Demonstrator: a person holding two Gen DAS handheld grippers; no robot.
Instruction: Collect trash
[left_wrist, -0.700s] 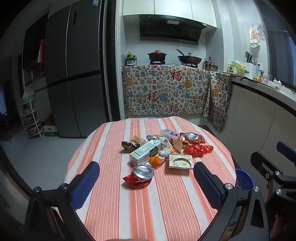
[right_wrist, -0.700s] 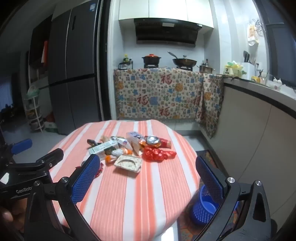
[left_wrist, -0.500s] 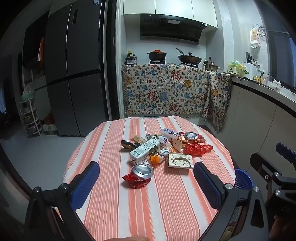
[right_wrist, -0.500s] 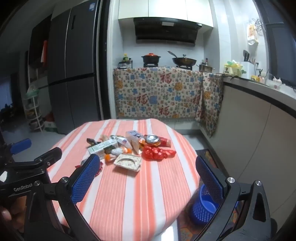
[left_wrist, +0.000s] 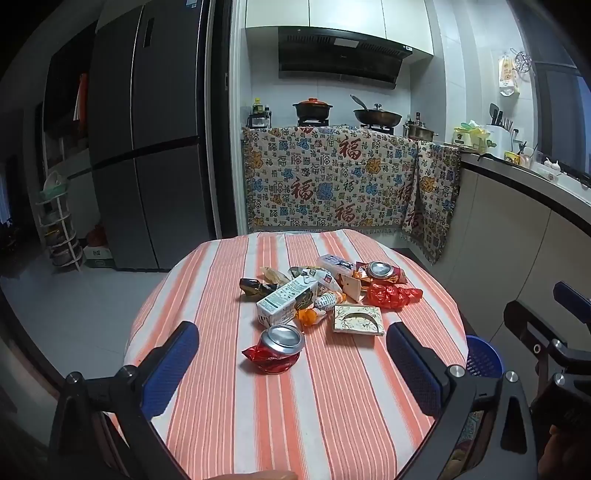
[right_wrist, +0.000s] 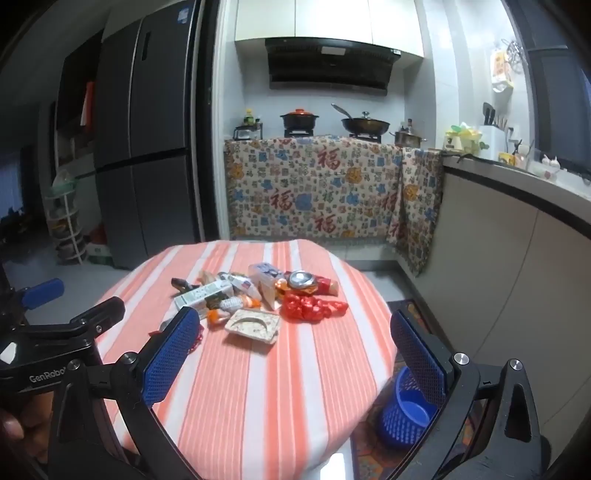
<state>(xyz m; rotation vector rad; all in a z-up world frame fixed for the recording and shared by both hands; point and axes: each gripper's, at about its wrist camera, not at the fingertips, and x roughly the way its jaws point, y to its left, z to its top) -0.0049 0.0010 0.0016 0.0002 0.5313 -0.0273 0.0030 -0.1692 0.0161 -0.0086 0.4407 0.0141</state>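
A heap of litter sits near the middle of the round table with the orange-and-white striped cloth. Closest to the grippers lies a crushed red drink can with a silver top, a little apart from the rest of the heap. Behind it a white and green milk carton lies on its side, with a small orange wrapper and a small white bottle tucked against it. To the right is a flat cream cardboard box with a curved cut-out, then a crumpled red plastic wrapper, and behind that a second squashed red can beside a white packet. A dark shiny wrapper marks the left edge of the pile. The left gripper hangs over the near side of the table with its blue-padded fingers spread wide, nothing between them, roughly in line with the near can. The right gripper is off to the right, likewise released and empty. On the floor below the table's right edge stands a blue perforated plastic bin. Beyond the table are a tall grey fridge and a stove counter draped in a patterned cloth.
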